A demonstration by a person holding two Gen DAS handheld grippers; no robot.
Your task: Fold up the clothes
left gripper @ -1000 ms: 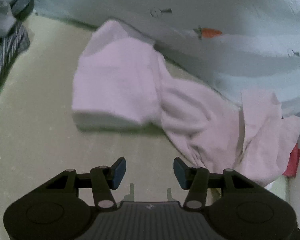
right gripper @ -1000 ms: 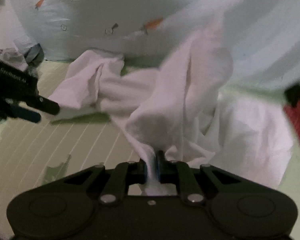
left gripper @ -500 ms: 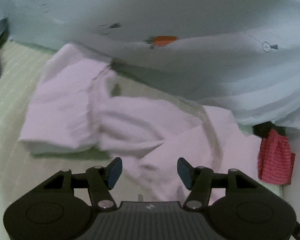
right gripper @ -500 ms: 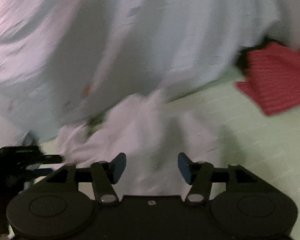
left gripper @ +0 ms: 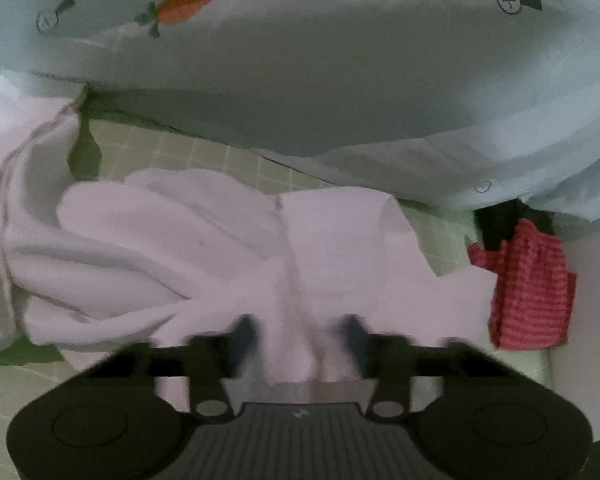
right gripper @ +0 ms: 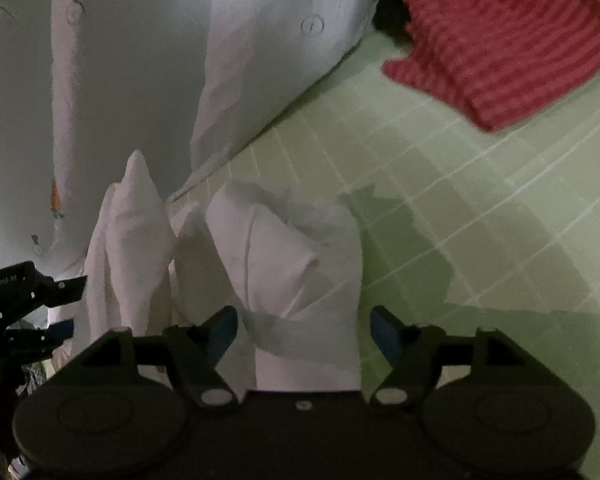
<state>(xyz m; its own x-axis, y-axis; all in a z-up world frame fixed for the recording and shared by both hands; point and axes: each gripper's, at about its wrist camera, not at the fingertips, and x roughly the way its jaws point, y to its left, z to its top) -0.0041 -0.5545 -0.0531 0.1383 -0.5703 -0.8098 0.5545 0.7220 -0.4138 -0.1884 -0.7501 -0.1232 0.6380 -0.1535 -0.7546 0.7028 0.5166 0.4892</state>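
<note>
My left tongs (left gripper: 300,338) sit low over the pink garment (left gripper: 204,248), which lies crumpled on the green checked sheet (right gripper: 480,208). The jaws have just been closing, and a ridge of the pink cloth stands up between them. The fingers (left gripper: 242,338) are smeared with blur in the left view, so I cannot tell whether the pads already press on that ridge.

My right tongs (right gripper: 302,330) are spread wide apart; the jaws have just been opening. A folded end of the same pink garment (right gripper: 268,264) lies between and beyond the blue pads (right gripper: 222,330), touching neither that I can see. The cloth rests loose on the sheet.

In the right view the left tongs (right gripper: 66,304) show at the left edge, just beside the bunched part of the garment.

Behind the garment runs a big pale blue cover (left gripper: 320,92) printed with a carrot (left gripper: 184,4) and small round marks. Its lower edge touches the far side of the pink cloth at the left.

A red striped cloth (left gripper: 532,288) lies at the right, near the garment's right end in the left view, with something dark (left gripper: 496,224) just behind it. In the right view the red striped cloth (right gripper: 500,40) is up at the far right, well apart from my open jaws, with bare sheet between.
</note>
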